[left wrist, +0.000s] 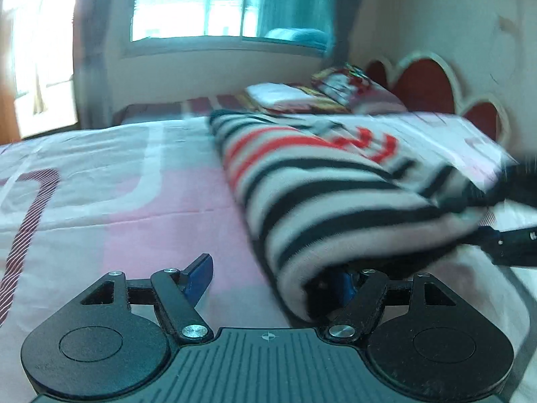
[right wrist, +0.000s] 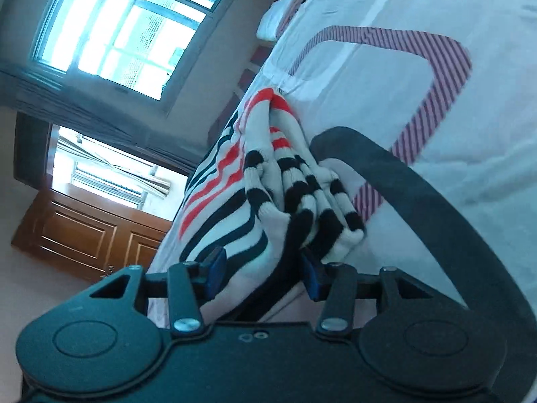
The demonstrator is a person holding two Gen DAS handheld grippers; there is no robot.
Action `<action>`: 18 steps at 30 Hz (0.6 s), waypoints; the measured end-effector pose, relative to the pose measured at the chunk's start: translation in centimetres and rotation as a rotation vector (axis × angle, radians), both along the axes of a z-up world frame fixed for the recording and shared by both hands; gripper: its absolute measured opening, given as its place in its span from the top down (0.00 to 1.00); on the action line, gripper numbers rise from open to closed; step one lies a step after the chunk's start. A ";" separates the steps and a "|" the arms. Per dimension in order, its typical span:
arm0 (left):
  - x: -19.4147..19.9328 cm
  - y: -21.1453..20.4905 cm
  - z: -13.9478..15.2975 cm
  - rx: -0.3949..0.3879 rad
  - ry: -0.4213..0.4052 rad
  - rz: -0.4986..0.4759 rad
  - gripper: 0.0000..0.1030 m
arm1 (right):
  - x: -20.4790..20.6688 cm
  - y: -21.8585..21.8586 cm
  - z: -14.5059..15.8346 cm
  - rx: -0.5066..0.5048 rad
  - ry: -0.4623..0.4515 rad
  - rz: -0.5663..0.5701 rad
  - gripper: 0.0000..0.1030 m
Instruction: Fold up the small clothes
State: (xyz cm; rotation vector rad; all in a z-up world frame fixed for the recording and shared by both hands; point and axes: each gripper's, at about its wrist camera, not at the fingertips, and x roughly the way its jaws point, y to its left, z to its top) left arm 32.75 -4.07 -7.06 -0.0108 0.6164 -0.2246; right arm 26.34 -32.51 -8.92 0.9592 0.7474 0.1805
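Observation:
A small knit sweater [left wrist: 335, 198] with black, white and red stripes lies folded on the bed. My left gripper [left wrist: 273, 277] is open wide; its left finger [left wrist: 199, 278] is bare and the sweater's near edge drapes over its right finger. In the right wrist view the sweater [right wrist: 268, 198] is bunched between the blue pads of my right gripper [right wrist: 263, 273], whose jaws stand wide with the thick fabric between them. The right gripper's black body [left wrist: 510, 245] shows at the sweater's right edge in the left wrist view.
The bed sheet [left wrist: 134, 198] is pink and white with striped bands. Folded clothes and pillows [left wrist: 302, 97] lie at the bed's far end by a red headboard [left wrist: 426, 84]. A window [left wrist: 188, 3] is behind. A dark curved band [right wrist: 419, 184] crosses the right wrist view. A wooden cabinet [right wrist: 87, 231] stands by the wall.

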 end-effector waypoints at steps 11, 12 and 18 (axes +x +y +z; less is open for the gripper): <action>-2.4 1.1 -0.2 0.128 -0.023 -0.018 0.30 | -0.4 -0.1 -0.9 -0.131 0.003 -0.005 0.93; -2.8 1.6 0.0 0.114 -0.017 -0.032 0.30 | -0.4 -0.1 -0.7 -0.145 -0.002 0.005 0.91; -3.4 5.6 3.7 -0.004 -0.088 0.017 0.30 | -2.5 -1.5 3.4 -0.285 -0.104 0.055 0.73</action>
